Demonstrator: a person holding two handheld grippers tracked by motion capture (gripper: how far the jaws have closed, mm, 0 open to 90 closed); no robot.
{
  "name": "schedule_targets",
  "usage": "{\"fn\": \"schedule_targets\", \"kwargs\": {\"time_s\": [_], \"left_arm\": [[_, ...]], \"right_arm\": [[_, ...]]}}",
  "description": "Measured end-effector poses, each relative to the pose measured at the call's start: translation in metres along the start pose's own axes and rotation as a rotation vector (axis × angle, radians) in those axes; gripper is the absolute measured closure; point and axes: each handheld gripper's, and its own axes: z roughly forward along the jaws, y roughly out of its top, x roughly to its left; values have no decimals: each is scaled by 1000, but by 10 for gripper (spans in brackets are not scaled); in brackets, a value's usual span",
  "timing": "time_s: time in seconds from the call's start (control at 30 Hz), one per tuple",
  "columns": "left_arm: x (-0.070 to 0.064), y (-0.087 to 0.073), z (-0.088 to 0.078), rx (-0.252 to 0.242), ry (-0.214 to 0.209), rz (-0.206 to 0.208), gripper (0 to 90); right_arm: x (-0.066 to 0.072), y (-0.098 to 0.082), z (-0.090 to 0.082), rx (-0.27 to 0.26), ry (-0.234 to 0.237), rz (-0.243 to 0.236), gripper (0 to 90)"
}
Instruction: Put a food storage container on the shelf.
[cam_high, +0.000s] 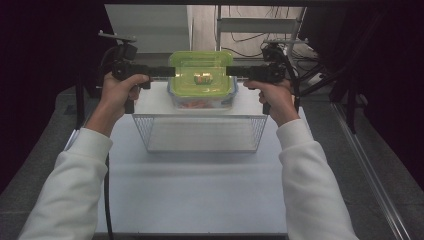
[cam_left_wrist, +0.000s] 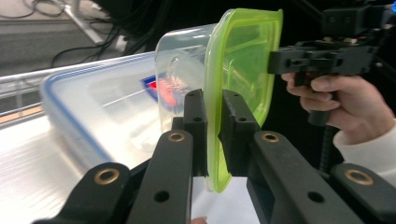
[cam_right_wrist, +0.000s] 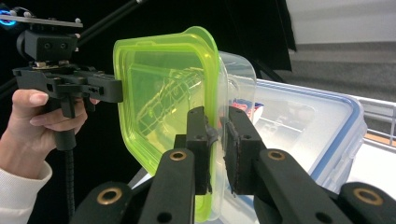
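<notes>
Glossy translucent plastic lid (cam_high: 200, 75); wire basket (cam_high: 200, 131).

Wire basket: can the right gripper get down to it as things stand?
Probably not yet. The right gripper and left gripper are both shut on the rim of the green-lidded container, held above the blue-rimmed box. The wire basket itself sits unobstructed in front.

Clear container (cam_high: 201, 80) with green lid (cam_high: 200, 62) held level above blue-rimmed box (cam_high: 202, 102).

Left hand-held gripper (cam_high: 170, 72) and right hand-held gripper (cam_high: 231, 70), jaws seemingly clamped, point toward each other.
</notes>
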Motion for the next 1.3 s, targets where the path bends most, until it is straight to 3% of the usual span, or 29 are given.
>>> {"fn": "schedule_targets", "kwargs": {"time_s": [0.07,0.17,0.4,0.77,1.03,1.3], "left_arm": [[4,-1,1,-20,-12,-27,817],[6,0,2,-29,-12,-32,815],[7,4,10,-61,36,-85,793],[13,6,19,-74,67,-110,743],[19,6,26,-75,100,-121,661],[24,6,32,-73,134,-124,503]], "right_arm": [[-3,1,3,-1,-3,8,804],[-5,2,5,-5,2,19,803],[-11,5,11,-26,-17,31,778],[-20,5,21,-41,-26,61,745],[-24,3,28,-30,-36,95,698],[-24,2,29,-16,-65,109,615]]}}
